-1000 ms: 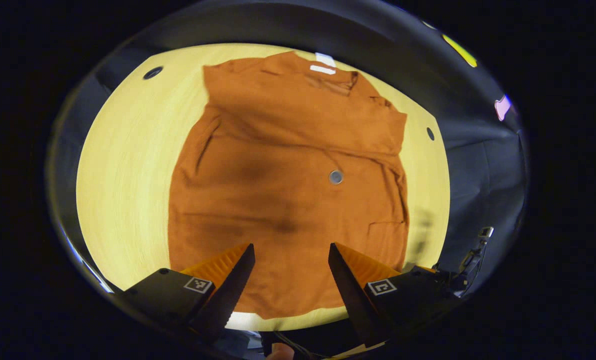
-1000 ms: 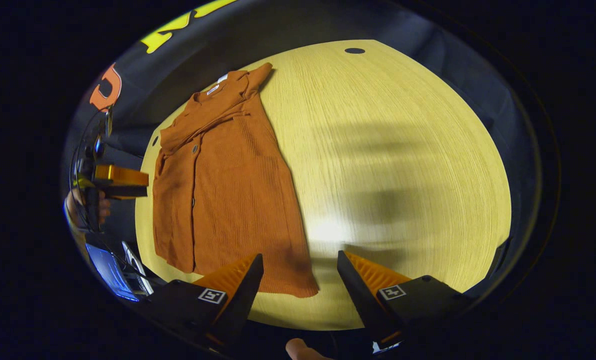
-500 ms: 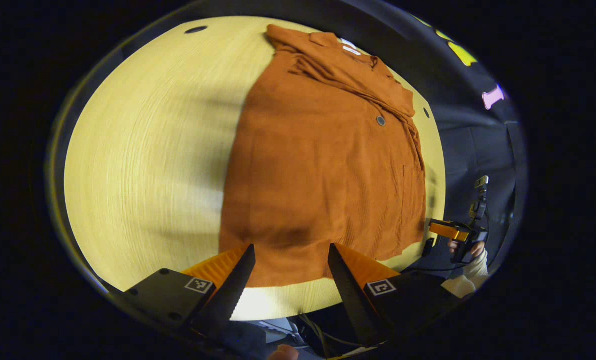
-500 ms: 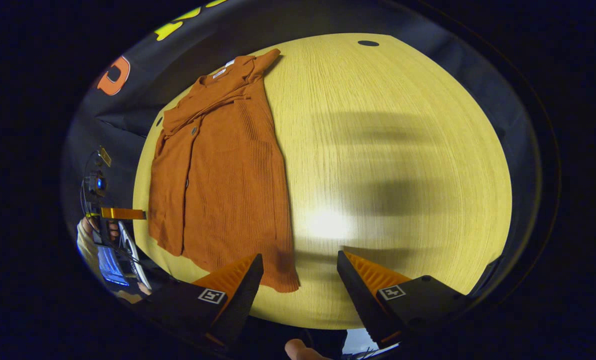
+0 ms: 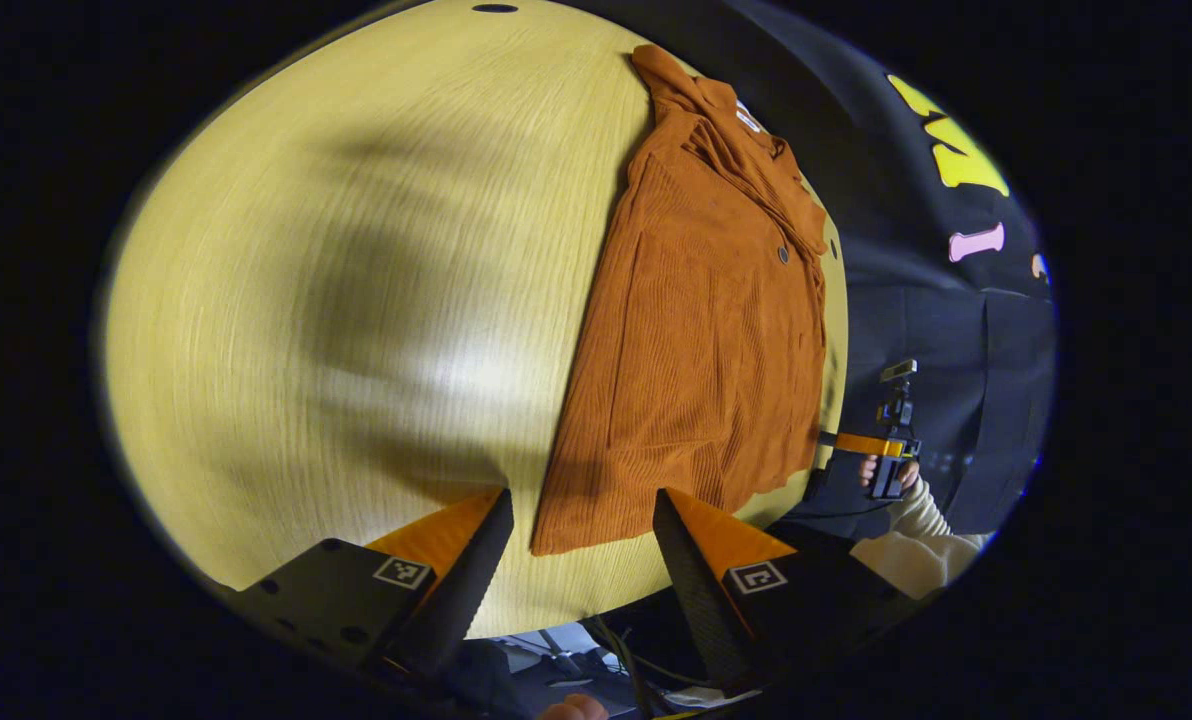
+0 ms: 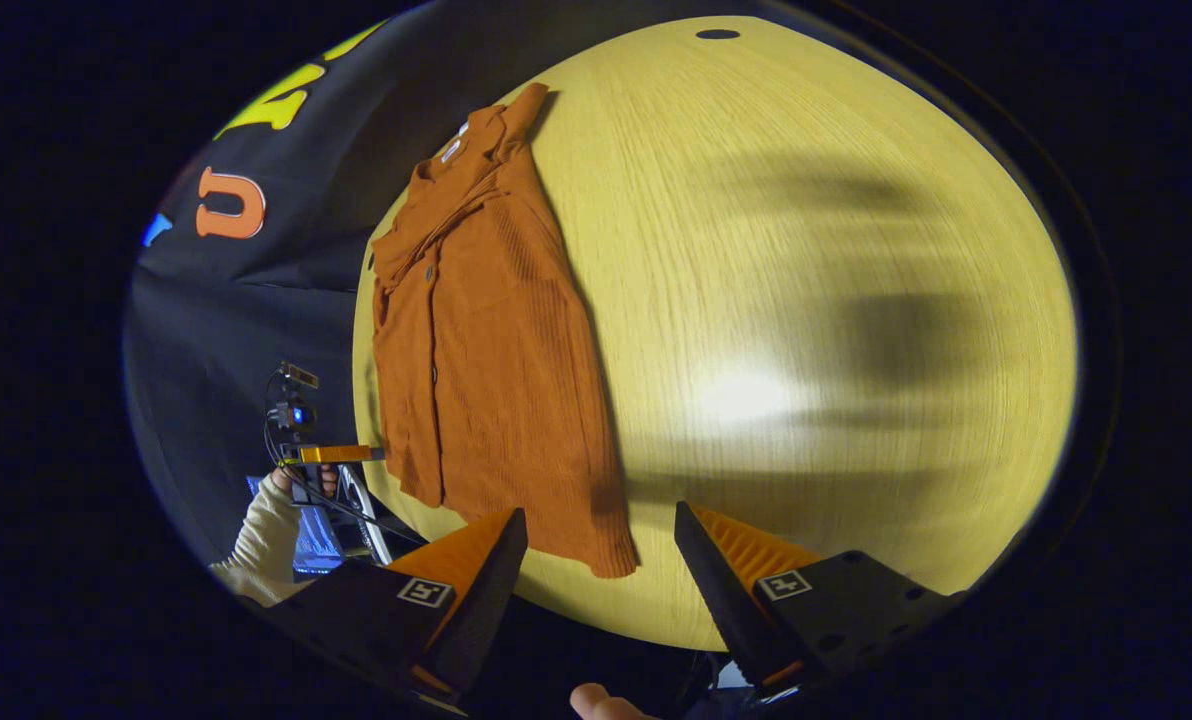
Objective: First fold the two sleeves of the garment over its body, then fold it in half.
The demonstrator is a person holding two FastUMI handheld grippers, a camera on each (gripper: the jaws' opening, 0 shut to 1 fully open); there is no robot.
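An orange ribbed shirt (image 5: 701, 330) lies flat on the pale wooden table (image 5: 336, 300), collar at the far end, both sleeves lying across its body. In the left gripper view my left gripper (image 5: 581, 540) stands open above the near hem, one hem corner showing between its fingers. The right gripper view shows the shirt (image 6: 496, 340) too. There my right gripper (image 6: 601, 555) is open over the other hem corner. Each gripper appears small in the other's view, the right gripper (image 5: 871, 445) and the left gripper (image 6: 326, 455).
A pale-sleeved arm (image 5: 916, 510) holds the far gripper; the other arm (image 6: 266, 520) is alike. Bare tabletop (image 6: 836, 330) spreads wide beside the shirt. A round hole (image 6: 716, 34) sits near the table's far edge. Dark cloth wall (image 5: 936, 300) stands behind the shirt.
Both grippers have swung outward along the hem, the left from the shirt's middle to one corner. The shirt has not moved. Both stay open.
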